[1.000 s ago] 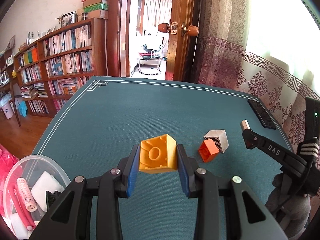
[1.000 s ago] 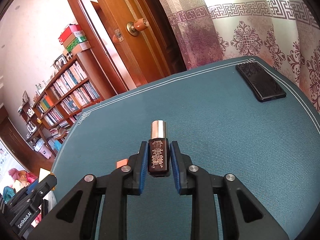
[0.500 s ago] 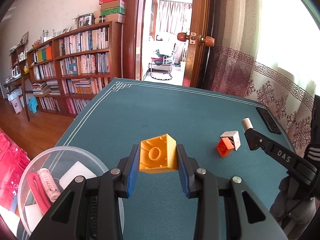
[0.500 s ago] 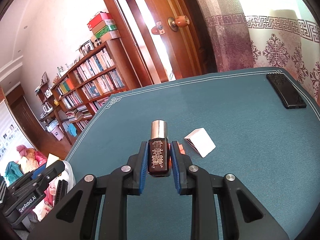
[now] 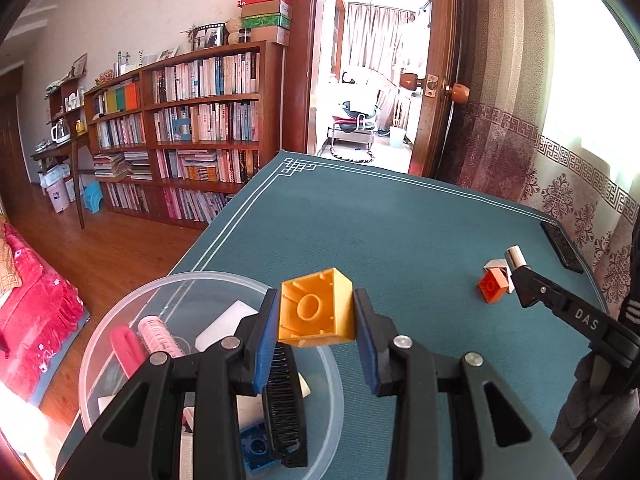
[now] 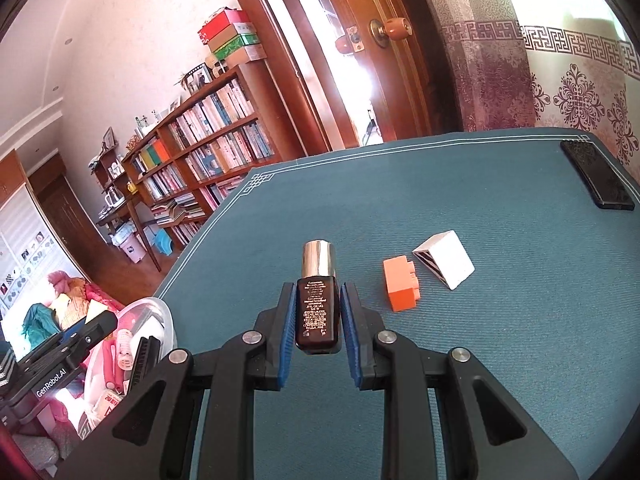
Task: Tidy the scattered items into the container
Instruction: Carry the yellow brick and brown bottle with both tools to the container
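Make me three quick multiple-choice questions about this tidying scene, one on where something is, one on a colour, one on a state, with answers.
1. Where does the orange brick lie?
A. in the container
B. on the table beside the white box
C. on the phone

2. What colour is the block in the left gripper?
A. yellow
B. green
C. purple

3. What state is the right gripper in?
A. open, holding nothing
B. shut on the dark bottle
C. out of view

Answers: B, it rests on the teal cloth next to the box; A, yellow between the jaws; B, jaws press both bottle sides.
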`<move>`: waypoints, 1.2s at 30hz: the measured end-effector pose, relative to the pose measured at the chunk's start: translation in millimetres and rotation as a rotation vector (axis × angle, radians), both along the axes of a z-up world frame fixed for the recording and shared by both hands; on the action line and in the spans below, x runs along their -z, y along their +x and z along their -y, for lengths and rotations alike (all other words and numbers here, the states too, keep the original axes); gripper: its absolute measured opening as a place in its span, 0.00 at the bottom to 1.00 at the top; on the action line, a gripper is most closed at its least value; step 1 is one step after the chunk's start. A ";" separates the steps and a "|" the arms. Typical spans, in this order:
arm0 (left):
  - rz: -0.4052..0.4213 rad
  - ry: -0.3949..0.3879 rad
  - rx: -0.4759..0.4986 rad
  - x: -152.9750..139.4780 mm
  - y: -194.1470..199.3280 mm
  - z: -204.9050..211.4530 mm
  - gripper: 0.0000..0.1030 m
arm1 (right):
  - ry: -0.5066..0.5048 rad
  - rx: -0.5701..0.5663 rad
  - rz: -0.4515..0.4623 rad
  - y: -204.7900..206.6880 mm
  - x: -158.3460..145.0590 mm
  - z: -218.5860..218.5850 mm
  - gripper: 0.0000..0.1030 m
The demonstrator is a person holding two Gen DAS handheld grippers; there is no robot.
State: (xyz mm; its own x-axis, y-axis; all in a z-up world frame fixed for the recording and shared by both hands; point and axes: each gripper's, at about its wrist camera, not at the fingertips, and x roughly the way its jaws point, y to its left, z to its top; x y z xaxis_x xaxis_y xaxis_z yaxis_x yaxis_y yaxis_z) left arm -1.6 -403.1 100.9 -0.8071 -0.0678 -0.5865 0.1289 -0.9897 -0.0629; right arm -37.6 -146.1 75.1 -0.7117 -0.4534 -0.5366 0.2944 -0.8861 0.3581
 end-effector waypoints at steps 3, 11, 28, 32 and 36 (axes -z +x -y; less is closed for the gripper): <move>-0.001 -0.007 -0.022 0.2 6.1 11.0 0.39 | 0.003 -0.013 -0.006 3.5 -1.3 4.9 0.24; 0.021 -0.002 -0.067 8.0 14.3 36.3 0.39 | -0.017 -0.091 0.016 13.9 -0.2 24.4 0.24; 0.043 -0.012 -0.097 17.2 23.6 54.1 0.39 | -0.002 -0.144 0.011 25.3 0.8 41.7 0.24; 0.048 -0.012 -0.100 18.6 24.5 56.0 0.39 | 0.002 -0.157 0.011 28.0 1.4 45.4 0.24; 0.057 -0.002 -0.104 20.7 25.6 60.1 0.39 | 0.004 -0.174 0.009 31.0 0.5 49.1 0.24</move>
State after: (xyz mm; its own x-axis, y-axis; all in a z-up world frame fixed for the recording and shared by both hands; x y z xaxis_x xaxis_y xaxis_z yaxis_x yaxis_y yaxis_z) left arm 24.0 -463.2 80.2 -0.7607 -0.1503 -0.6315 0.2341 -0.9709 -0.0508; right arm -6.6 -195.1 74.7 -0.6181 -0.5670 -0.5446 0.4398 -0.8235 0.3582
